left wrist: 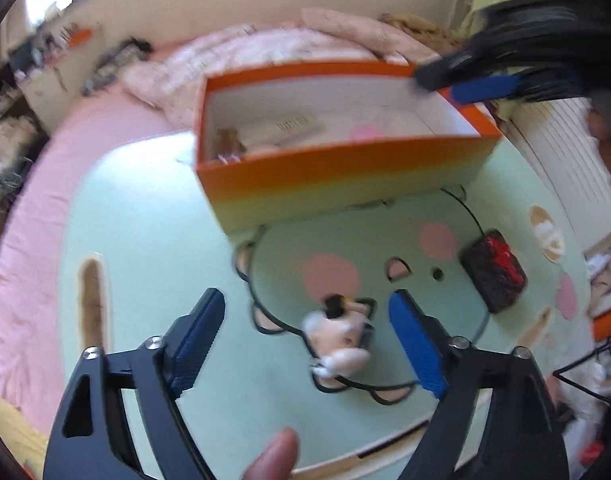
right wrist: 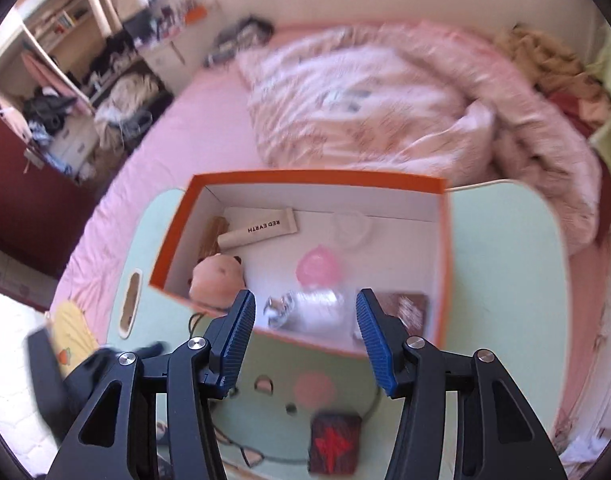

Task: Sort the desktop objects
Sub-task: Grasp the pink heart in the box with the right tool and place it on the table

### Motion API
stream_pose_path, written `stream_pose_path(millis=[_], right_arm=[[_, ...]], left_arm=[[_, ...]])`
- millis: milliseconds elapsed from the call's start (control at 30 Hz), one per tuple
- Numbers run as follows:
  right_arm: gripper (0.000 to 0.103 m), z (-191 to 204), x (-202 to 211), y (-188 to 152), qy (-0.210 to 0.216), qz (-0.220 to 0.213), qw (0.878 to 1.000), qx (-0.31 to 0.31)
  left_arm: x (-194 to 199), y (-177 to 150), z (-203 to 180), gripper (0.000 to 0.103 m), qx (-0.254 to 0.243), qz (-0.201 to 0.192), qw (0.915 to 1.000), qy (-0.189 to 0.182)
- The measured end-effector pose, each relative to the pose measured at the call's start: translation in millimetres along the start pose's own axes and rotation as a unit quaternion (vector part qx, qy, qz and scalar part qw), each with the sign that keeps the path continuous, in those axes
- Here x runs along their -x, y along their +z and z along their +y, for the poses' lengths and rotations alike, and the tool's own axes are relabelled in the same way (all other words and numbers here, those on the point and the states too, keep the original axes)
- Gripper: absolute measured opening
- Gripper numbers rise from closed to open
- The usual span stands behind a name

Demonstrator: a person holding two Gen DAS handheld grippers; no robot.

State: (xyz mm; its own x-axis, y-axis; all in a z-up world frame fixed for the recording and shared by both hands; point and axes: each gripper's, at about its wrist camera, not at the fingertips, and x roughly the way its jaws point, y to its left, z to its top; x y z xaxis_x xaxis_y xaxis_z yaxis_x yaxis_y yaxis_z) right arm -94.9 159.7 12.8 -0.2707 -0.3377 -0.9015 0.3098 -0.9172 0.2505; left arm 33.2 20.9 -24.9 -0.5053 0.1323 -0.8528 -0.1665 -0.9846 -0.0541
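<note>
L claw (left wrist: 305, 340) agape above small plush toy (left wrist: 339, 340); R claw (right wrist: 305, 332) agape w/ nothing held, over orange box (right wrist: 305, 178).

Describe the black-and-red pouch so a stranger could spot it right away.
Start at the orange box on the green mat. Outside the box, on the side nearer the cameras, the pouch lies flat on the mat by a pink cheek spot. It is the only dark, squarish thing there, black with a red mark, unlike the pale little plush nearby.
</note>
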Motion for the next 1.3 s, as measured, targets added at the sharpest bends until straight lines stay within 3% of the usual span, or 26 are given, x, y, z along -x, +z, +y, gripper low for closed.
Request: stream_pose_path(millis=[33, 167, 267, 533, 567, 633, 667, 933, 1000, 1133, 1267, 1300], right_arm=[[0.038, 1, -14, 6, -0.01, 0.017, 1.0, -0.002], [0.037, 2, -57, 19, -0.038, 0.058, 0.998, -0.003], [0.037, 1, -74, 23, -0.04, 0.078, 0.996, -0.002], [0.034, 15, -82, 20, -0.079, 0.075, 0.993, 0.035], [0.034, 13, -81, 20, -0.071, 0.071, 0.995, 0.029], [0.019, 10, -71, 20, -0.055, 0.055, 0.997, 0.019], [0.018, 10, -61, 20, -0.046, 0.044, 0.998, 0.014], [0.018, 10, 7, 10, -0.01, -0.029, 1.0, 0.003], [0.018, 7, 19, 2, 0.024, -0.037, 0.999, -0.009], [0.018, 10, 36, -45, 0.118, -0.036, 0.992, -0.004], [0.018, 10, 15, -100, 0.14, -0.001, 0.99, -0.015], [0.018, 11, 6, -111, 0.134, 0.008, 0.991, -0.015]], left_arm=[[5, 0, 1, 0.085, 0.003, -0.011, 0.9999, 0.001], [15, 2, 17, 0.085, 0.041, -0.015, 0.9984, -0.035], [22, 3, 28, 0.085, 0.049, -0.033, 0.9981, -0.018], [17, 2, 43, 0.085, 0.07, -0.024, 0.9968, -0.031], [18, 1, 44, 0.085, 0.07, -0.024, 0.9968, -0.031], [23, 1, 45, 0.085, 0.066, -0.028, 0.997, -0.029], [25, 1, 46, 0.085, 0.065, -0.03, 0.997, -0.028], [38, 13, 56, 0.085, 0.077, -0.046, 0.9958, -0.017], [41, 16, 56, 0.085, 0.078, -0.05, 0.9955, -0.02], [45, 30, 58, 0.085, 0.067, -0.041, 0.9965, -0.029], [44, 67, 48, 0.085, 0.036, -0.029, 0.9961, -0.075], [36, 80, 37, 0.084, 0.017, -0.01, 0.9959, -0.088]])
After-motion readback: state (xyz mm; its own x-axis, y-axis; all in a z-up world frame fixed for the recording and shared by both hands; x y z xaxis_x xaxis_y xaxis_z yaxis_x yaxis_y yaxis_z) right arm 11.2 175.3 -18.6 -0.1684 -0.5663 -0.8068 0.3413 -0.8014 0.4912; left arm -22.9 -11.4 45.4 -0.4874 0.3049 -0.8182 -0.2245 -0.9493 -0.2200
